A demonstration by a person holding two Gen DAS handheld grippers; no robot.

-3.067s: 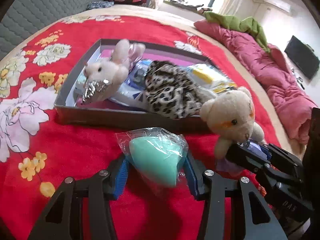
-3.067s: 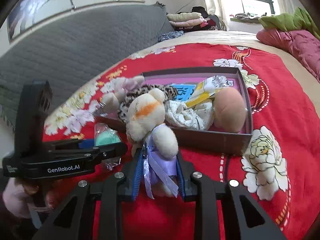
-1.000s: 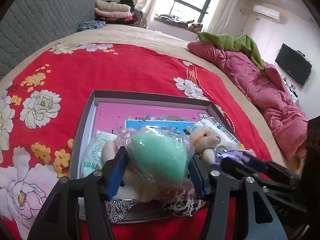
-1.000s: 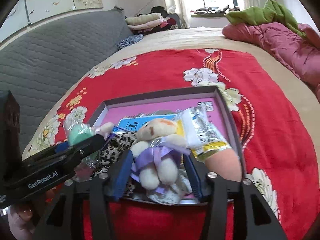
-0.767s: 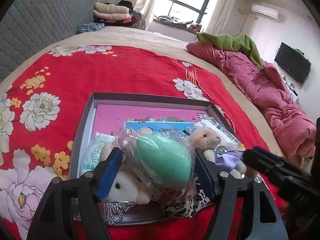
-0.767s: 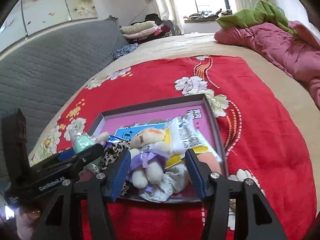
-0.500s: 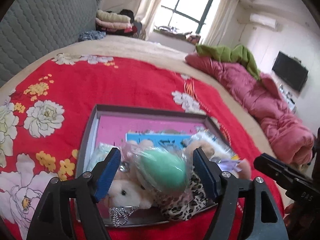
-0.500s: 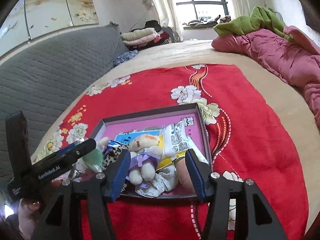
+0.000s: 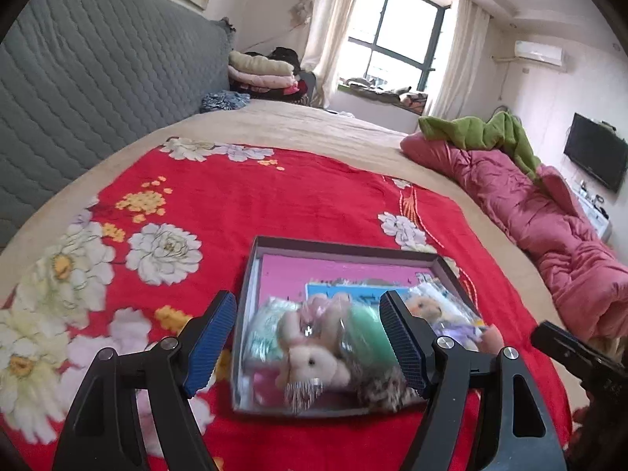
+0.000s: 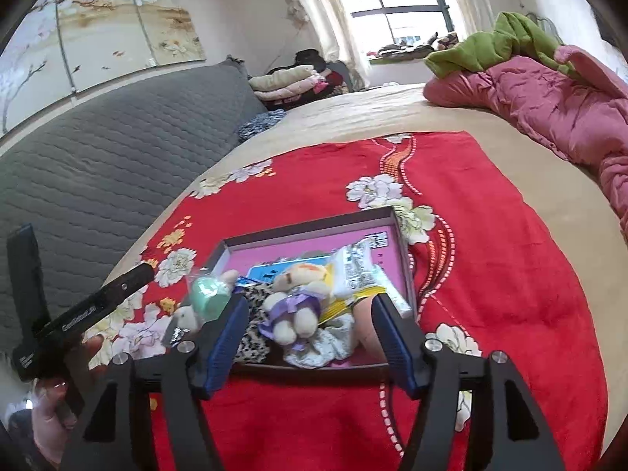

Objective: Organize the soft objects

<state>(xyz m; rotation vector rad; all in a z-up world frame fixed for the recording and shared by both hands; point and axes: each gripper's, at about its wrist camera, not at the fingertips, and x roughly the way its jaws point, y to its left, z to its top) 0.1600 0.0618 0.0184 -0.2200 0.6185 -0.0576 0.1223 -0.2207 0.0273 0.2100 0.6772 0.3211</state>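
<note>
From your left wrist camera, your left gripper (image 9: pixel 308 343) has its fingers (image 9: pixel 210 343) spread wide with nothing held between them. Below and beyond them the shallow grey box (image 9: pixel 345 247) with a pink floor sits on the red floral blanket (image 9: pixel 235 196) covering the bed. Inside it, blurred, lie the pink plush bunny (image 9: pixel 310 361), the mint-green sponge in its clear bag (image 9: pixel 363 331) just behind it, a leopard-print cloth (image 9: pixel 386 390) at the near edge, and the small teddy bear in a purple dress (image 9: pixel 428 308) toward the right side. The tip of your right gripper (image 9: pixel 565 349) pokes in at the right edge. A pink quilt (image 9: pixel 549 216) lies along the far side of the bed

From your right wrist camera, your right gripper (image 10: pixel 310 341) is opening, its fingers (image 10: pixel 394 347) well apart and gripping nothing; the teddy bear in a purple dress (image 10: pixel 294 302) lies in the box (image 10: pixel 314 231) below the gap, free of both pads. Beside it you can see the leopard-print cloth (image 10: pixel 255 314), a clear snack packet (image 10: pixel 359 271), and a white patterned cloth (image 10: pixel 325 343) at the near edge. The mint-green sponge (image 10: pixel 208 292) rests at the box's left end next to the bunny (image 10: pixel 188 316). Your left gripper (image 10: pixel 117 290) stands off to the left, held in your hand (image 10: pixel 51 412)
</note>
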